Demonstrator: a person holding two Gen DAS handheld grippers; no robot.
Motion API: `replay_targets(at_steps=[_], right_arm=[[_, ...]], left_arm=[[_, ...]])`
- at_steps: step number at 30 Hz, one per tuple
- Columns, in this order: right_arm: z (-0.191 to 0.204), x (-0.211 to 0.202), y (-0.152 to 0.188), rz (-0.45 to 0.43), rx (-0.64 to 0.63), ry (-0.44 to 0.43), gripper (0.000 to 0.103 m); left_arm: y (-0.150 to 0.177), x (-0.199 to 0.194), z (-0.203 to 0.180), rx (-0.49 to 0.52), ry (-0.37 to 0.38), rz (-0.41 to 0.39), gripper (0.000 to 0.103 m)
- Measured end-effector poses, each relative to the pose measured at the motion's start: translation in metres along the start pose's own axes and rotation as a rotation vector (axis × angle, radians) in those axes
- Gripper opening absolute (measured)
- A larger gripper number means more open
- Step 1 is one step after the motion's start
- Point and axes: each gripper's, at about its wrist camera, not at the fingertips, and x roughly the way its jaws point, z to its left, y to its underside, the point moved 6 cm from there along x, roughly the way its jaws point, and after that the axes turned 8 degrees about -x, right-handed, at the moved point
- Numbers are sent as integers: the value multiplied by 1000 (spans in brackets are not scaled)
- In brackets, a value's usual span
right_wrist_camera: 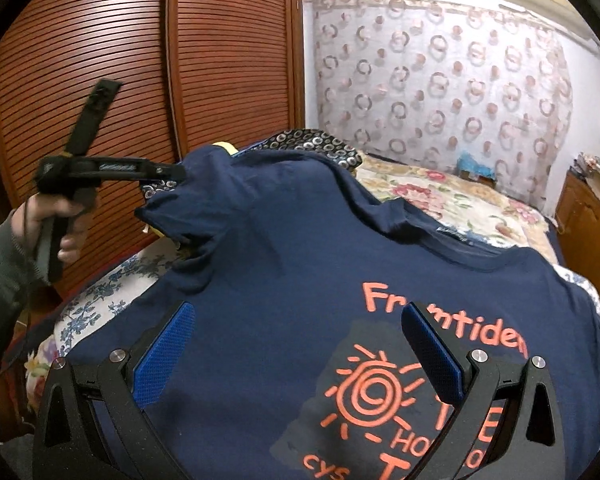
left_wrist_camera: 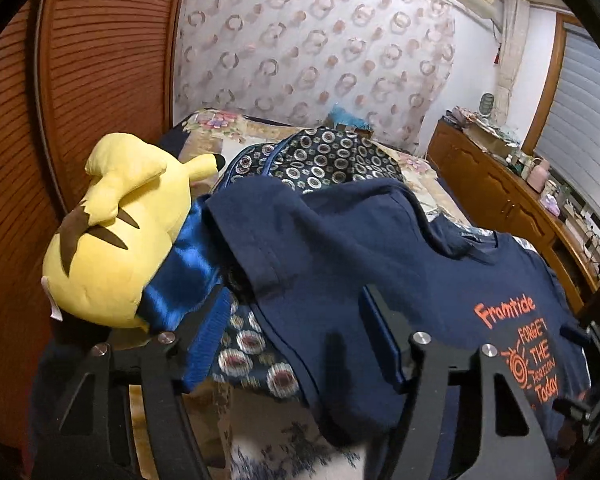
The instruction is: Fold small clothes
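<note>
A navy T-shirt point(right_wrist_camera: 284, 240) with orange print lies face up over a heap on the bed, its left sleeve point(left_wrist_camera: 260, 240) bunched up. My left gripper point(left_wrist_camera: 292, 300) stands partly open around that sleeve side. Shirt fabric lies between the jaws, and a gap shows beside the left blue pad point(left_wrist_camera: 204, 340). In the right wrist view the left gripper point(right_wrist_camera: 172, 174) reaches the shirt's far left shoulder, with a hand point(right_wrist_camera: 48, 220) on its handle. My right gripper point(right_wrist_camera: 300, 344) hovers wide open over the printed chest, nothing pinched between its blue pads point(right_wrist_camera: 164, 356).
A yellow plush toy point(left_wrist_camera: 112, 232) and a shiny blue cloth point(left_wrist_camera: 180, 264) lie left of the shirt. A dark ring-patterned cushion point(left_wrist_camera: 320, 156) sits behind it on the floral bedspread point(right_wrist_camera: 460, 200). A slatted wooden wardrobe point(right_wrist_camera: 100, 60) stands left, a cluttered wooden dresser point(left_wrist_camera: 500, 192) right.
</note>
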Motion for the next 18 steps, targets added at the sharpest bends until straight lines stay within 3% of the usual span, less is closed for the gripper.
replay_targets(at_steps=[5, 8, 11, 15, 18], right_arm=[[-3, 13, 1, 17, 34, -38, 103], [-3, 21, -2, 27, 38, -42, 103], [-2, 19, -5, 19, 47, -45, 103], [1, 18, -4, 12, 51, -41, 103], [-1, 15, -2, 11, 54, -29, 103]], left_arm=[[-8, 14, 3, -13, 1, 27, 65], [-11, 23, 5, -31, 16, 58, 58], [-14, 27, 5, -28, 18, 68, 43], [-15, 25, 5, -12, 25, 73, 7], [-20, 12, -5, 16, 15, 32, 3]])
